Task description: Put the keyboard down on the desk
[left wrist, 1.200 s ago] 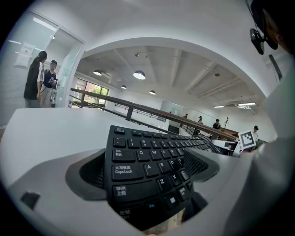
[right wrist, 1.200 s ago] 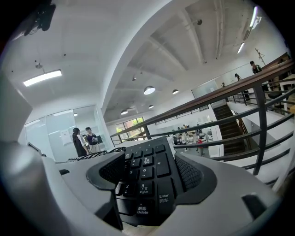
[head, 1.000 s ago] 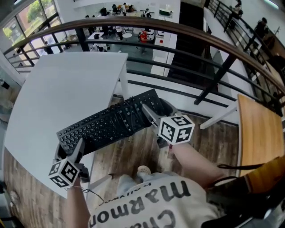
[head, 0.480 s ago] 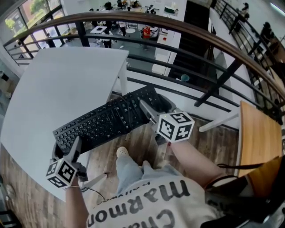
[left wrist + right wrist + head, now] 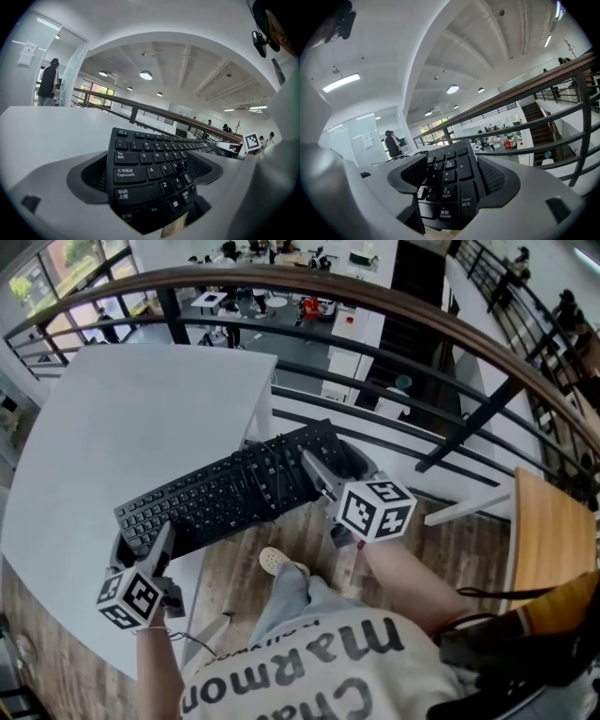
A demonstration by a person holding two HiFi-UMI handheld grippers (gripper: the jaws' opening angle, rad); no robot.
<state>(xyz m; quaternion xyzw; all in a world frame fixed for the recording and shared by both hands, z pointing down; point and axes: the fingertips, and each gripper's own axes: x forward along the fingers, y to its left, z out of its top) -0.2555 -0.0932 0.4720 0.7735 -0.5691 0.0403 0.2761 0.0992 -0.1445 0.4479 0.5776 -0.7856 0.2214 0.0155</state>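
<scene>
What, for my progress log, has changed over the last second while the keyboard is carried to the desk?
The person stepped forward: a shoe and leg now show under the keyboard, which seems carried slightly further over the desk. Nothing was grasped or released. The left gripper and right gripper stay shut on its two ends, and its right part still hangs past the desk edge.

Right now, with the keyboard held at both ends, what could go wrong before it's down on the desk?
1. The keyboard has its right end past the desk edge, above the floor; released here, it might tip off.
2. The left gripper and right gripper each clamp only a short end, so one slip could drop it.
</scene>
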